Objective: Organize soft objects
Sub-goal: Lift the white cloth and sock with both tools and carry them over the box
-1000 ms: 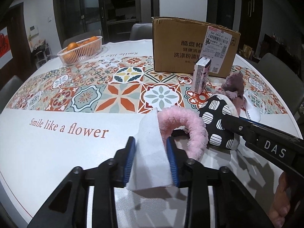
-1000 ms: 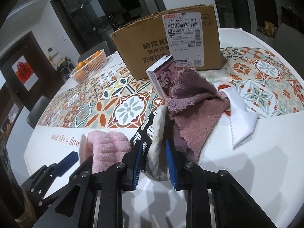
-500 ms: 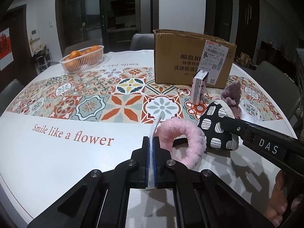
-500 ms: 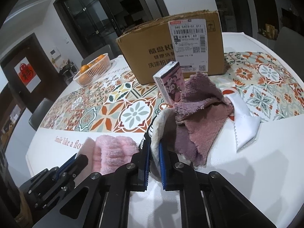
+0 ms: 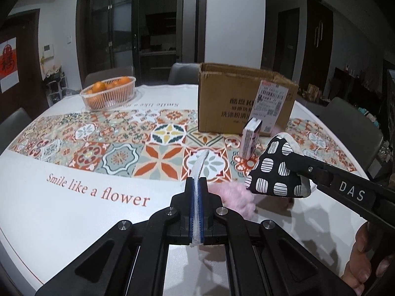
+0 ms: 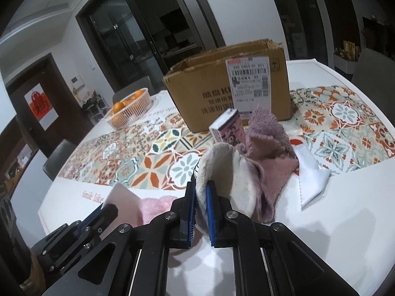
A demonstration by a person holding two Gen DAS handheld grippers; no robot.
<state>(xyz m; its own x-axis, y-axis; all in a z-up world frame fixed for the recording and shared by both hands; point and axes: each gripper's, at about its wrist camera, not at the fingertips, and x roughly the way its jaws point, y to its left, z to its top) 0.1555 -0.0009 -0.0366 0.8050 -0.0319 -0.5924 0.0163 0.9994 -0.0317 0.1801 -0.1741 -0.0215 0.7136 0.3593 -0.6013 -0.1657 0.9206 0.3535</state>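
The left hand-held gripper (image 5: 196,197) is clamped on a thin white cloth (image 5: 198,172), which stands edge-on between its blue pads, clear of the table (image 5: 61,209). The right hand-held gripper (image 6: 200,204) is closed on the cream rim of a black-and-white spotted mitt (image 5: 276,170), also held off the table. Both jaws have just finished closing, each with fabric between them. A pink fluffy band (image 5: 237,194) lies on the table just beyond the left gripper and below the mitt. Further back, a purple towel (image 6: 269,145) sits bunched beside a small pink carton (image 6: 228,129), with another white cloth (image 6: 312,177) at its right. Behind them stands an open cardboard box (image 6: 222,91), and far left a basket of oranges (image 5: 108,93).

The step in hand looks like the pick-up of two soft things at once. The box is probably the destination, so the next move calls for carrying both pieces over the carton and the box's rim before letting go.
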